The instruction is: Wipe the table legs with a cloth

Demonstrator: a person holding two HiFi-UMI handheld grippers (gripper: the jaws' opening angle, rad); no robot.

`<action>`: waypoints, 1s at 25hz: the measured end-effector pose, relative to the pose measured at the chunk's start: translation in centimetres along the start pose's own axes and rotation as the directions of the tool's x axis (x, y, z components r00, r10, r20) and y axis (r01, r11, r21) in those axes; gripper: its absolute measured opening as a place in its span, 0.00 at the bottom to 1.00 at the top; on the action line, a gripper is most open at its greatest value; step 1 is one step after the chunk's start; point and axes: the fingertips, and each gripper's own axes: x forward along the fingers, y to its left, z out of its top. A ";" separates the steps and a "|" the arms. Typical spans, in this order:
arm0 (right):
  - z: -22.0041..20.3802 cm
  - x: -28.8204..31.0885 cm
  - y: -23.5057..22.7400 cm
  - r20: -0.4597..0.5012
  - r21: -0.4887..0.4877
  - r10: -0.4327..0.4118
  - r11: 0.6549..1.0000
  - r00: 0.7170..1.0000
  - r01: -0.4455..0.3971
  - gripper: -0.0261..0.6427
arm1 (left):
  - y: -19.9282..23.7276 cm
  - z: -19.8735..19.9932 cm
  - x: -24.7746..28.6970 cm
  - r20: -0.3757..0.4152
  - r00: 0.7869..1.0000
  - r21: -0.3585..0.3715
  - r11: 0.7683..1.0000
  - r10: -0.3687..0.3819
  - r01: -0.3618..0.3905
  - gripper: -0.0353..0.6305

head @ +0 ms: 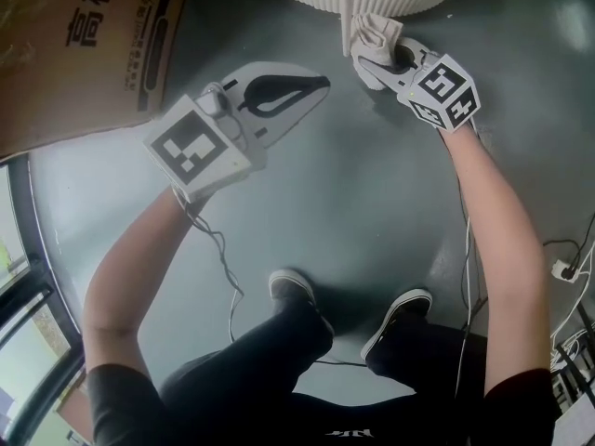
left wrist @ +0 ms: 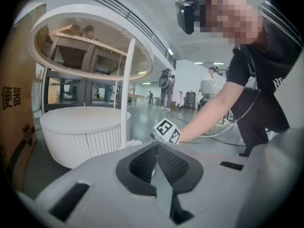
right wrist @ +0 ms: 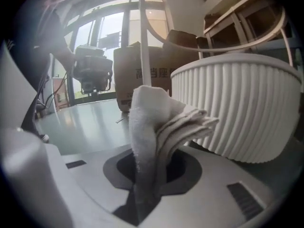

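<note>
Seen only from the head: right tool (head: 372, 61) low at the foot of the thin white leg (head: 348, 12), pinching a bunched pale cloth (head: 376, 33) lying against or just beside that leg; left tool (head: 316, 86) well apart to the left over the grey floor (head: 372, 203), tips together with nothing between. Borne out close up in the right gripper view: jaws clamped on the cloth's lower end, folds standing up and fanning toward the ribbed white base (right wrist: 237, 108). Borne out in the left gripper view: pads meeting, empty, aimed at leg and base from some way off, with the right tool and its forearm (left wrist: 209, 115) beyond. Given only there: the leg running up to a round white rim (left wrist: 85, 7) overhead. Cut off at the head view's top edge: most of the base and of the leg. Hidden behind the cloth in the right gripper view: the leg's lower part, so actual contact not settled. Cardboard box (head: 74, 45) at upper left, print cropped. Shoes (head: 297, 291) and cables (head: 223, 258) along the bottom.
</note>
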 end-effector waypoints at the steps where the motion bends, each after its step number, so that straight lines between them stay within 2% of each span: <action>1: 0.5 -0.8 -0.3 -0.003 0.001 -0.015 1.000 1.000 0.015 0.15 | 0.1 0.2 0.1 0.005 1.000 -0.004 1.000 0.005 -0.005 0.06; 3: 3.5 -3.6 -0.7 0.042 -0.065 -0.028 0.997 0.999 0.030 0.15 | 0.2 0.8 0.5 0.022 1.000 0.003 1.000 0.014 -0.014 0.06; 5: 9.1 -7.3 -0.6 0.149 -0.164 -0.016 0.986 0.989 0.041 0.15 | 0.2 2.1 0.6 0.048 0.999 0.024 0.999 0.027 -0.028 0.06; 7: 15.9 -11.2 -1.0 0.277 -0.208 -0.013 0.975 0.961 0.073 0.15 | 0.3 3.5 0.2 0.063 0.997 0.040 0.998 0.041 -0.044 0.06; 9: 21.7 -14.3 -1.7 0.364 -0.252 0.007 0.963 0.931 0.091 0.15 | 0.6 4.7 -0.1 0.064 0.997 0.052 0.997 0.050 -0.053 0.06; 10: 23.9 -15.3 -1.5 0.379 -0.305 0.039 0.948 0.925 0.085 0.15 | 0.7 5.3 -0.2 0.066 0.996 0.059 0.997 0.052 -0.056 0.06; 12: 26.1 -15.4 -0.2 0.336 -0.460 0.113 0.886 0.935 0.059 0.15 | 0.7 6.3 -0.1 0.079 0.996 0.079 0.995 0.051 -0.057 0.06; 13: 26.3 -14.9 0.7 0.306 -0.514 0.140 0.857 0.942 0.039 0.15 | 0.5 6.7 -0.2 0.088 0.995 0.089 0.994 0.047 -0.055 0.06; 14: 26.3 -14.5 1.4 0.292 -0.535 0.161 0.845 0.943 0.022 0.15 | 0.3 6.9 -0.3 0.092 0.995 0.096 0.994 0.044 -0.053 0.06; 17: 25.9 -13.8 1.9 0.314 -0.525 0.177 0.851 0.933 0.015 0.15 | -0.2 6.5 -0.1 0.081 0.996 0.101 0.994 0.033 -0.041 0.06; 20: 24.5 -12.9 1.8 0.294 -0.558 0.181 0.830 0.939 0.015 0.15 | -0.6 5.8 0.3 0.060 0.998 0.099 0.995 0.021 -0.027 0.06; 22: 22.4 -11.8 1.7 0.278 -0.549 0.176 0.836 0.944 0.006 0.15 | -0.3 5.5 0.6 0.051 0.998 0.094 0.995 0.020 -0.025 0.06; 25: 17.2 -9.3 1.5 0.242 -0.498 0.159 0.867 0.957 -0.018 0.15 | 0.4 4.4 0.9 0.065 0.997 0.082 0.996 0.036 -0.041 0.06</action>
